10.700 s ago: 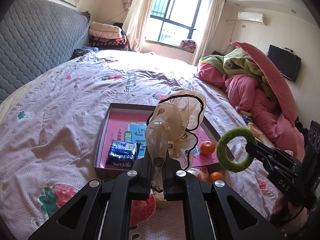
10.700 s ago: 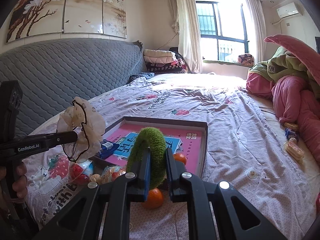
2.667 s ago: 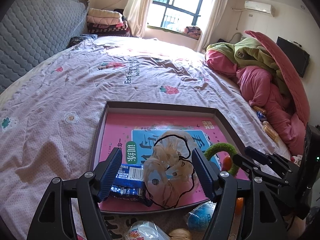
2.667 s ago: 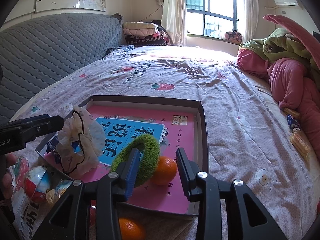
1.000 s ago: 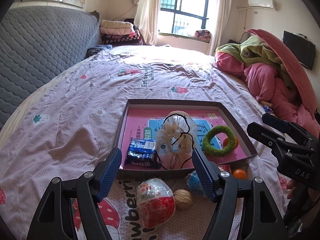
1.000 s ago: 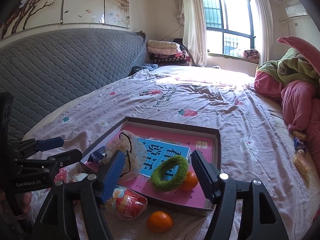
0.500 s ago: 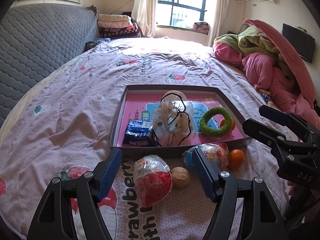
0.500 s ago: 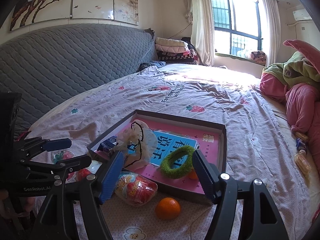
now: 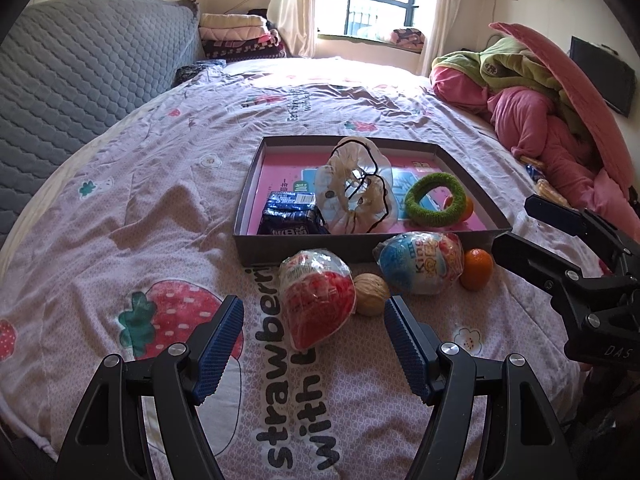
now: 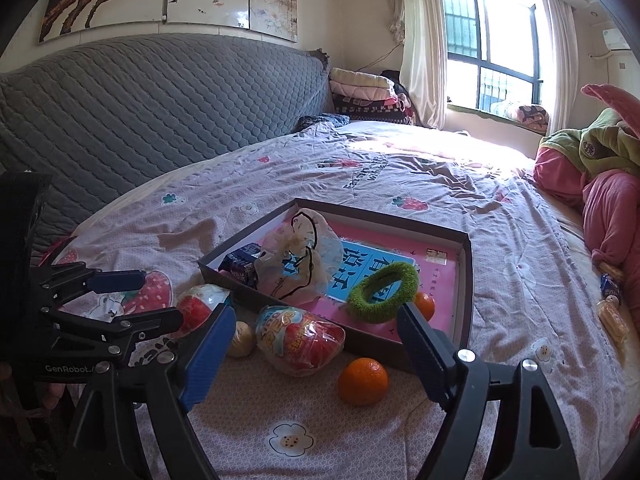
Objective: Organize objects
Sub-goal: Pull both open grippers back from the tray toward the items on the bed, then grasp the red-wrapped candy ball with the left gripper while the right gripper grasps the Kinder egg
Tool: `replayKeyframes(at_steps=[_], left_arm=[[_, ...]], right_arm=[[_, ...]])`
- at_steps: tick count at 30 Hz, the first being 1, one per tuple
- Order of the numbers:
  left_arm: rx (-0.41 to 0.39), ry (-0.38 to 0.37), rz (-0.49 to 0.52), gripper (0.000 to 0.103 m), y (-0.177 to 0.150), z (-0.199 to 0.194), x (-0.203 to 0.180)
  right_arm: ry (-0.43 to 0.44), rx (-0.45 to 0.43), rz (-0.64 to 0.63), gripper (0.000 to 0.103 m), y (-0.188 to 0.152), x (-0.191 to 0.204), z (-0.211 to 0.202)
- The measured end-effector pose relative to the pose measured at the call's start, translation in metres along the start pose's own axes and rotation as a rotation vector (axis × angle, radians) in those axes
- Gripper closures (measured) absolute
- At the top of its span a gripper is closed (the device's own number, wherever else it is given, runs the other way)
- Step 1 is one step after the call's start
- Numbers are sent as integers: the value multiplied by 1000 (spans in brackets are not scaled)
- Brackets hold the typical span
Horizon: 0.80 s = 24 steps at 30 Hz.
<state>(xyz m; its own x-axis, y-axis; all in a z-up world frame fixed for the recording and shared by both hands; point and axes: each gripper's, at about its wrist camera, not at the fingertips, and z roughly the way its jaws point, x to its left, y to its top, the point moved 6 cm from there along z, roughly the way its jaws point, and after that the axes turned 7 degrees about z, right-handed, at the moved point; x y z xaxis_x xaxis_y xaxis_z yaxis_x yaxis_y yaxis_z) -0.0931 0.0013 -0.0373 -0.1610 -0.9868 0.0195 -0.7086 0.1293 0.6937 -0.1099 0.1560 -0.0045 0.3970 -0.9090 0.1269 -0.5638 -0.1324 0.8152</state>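
Observation:
A dark tray (image 9: 362, 245) (image 10: 466, 276) with a pink floor lies on the bed. In it are a blue snack pack (image 9: 291, 214) (image 10: 241, 264), a cream hair tie (image 9: 354, 186) (image 10: 298, 260), a green ring (image 9: 436, 199) (image 10: 382, 291) and an orange (image 9: 460, 205) (image 10: 425, 304). In front of the tray lie a red wrapped egg (image 9: 316, 298) (image 10: 196, 306), a walnut (image 9: 371, 288) (image 10: 241, 339), a blue-and-red wrapped egg (image 9: 420, 262) (image 10: 300, 338) and a second orange (image 9: 476, 269) (image 10: 363, 381). My left gripper (image 9: 314, 334) (image 10: 156, 300) is open just short of the red egg. My right gripper (image 10: 316, 334) (image 9: 516, 226) holds nothing and its jaws are opening, near the blue-and-red egg and the orange.
A grey quilted headboard (image 10: 140, 120) runs along the left. Pink and green bedding (image 9: 552, 108) is piled at the right, with small snack packets (image 10: 610, 300) beside it. Folded blankets (image 9: 240, 38) are stacked by the window. The far bedspread (image 9: 320, 92) is flat.
Both grippers drew back and dipped, so the tray looks farther and the loose items in front of it came into fuller view. The right gripper's jaws stand wider.

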Motion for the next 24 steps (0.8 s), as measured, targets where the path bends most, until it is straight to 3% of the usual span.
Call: replayKeyframes(at_steps=[24], left_arm=[[69, 11, 3, 29, -21, 25, 0]], right_arm=[[-21, 50, -37, 16, -24, 0, 12]])
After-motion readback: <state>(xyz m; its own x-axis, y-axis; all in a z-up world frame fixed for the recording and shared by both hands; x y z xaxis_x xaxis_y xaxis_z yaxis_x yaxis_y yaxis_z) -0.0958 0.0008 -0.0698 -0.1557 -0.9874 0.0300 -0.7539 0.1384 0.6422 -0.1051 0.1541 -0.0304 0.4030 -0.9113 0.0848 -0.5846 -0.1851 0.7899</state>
